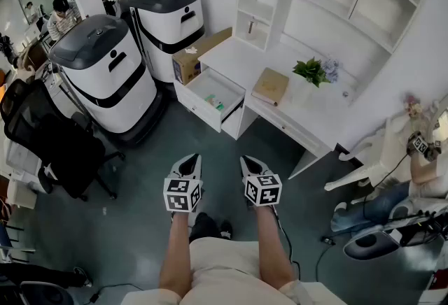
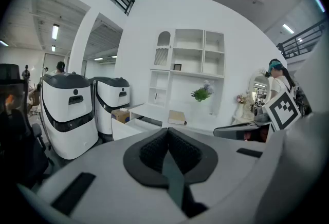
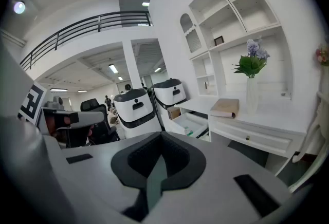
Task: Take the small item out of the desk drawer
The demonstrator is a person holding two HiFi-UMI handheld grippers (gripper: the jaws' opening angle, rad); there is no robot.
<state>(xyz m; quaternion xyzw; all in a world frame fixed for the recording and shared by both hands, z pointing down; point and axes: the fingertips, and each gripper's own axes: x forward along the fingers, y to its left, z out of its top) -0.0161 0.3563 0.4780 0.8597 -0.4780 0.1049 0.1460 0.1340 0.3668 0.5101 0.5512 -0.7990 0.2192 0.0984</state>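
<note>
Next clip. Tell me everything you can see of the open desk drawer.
The drawer is white and smooth, painted-looking, a shallow box with a plain front panel; no handle can be made out. It stands pulled well out and level from the end of the white desk nearest the cardboard box. The box sits just beside it; whether they touch is unclear. Inside lie a small green item and a pale flat thing that I cannot identify.

The left gripper (image 1: 188, 159) and the right gripper (image 1: 249, 160) are held side by side, slightly apart, and tilted a little below level. On each, the jaws are closed together with nothing between them. The left forearm (image 1: 178, 254) and the right forearm (image 1: 270, 247) are stretched forward, roughly parallel.
</note>
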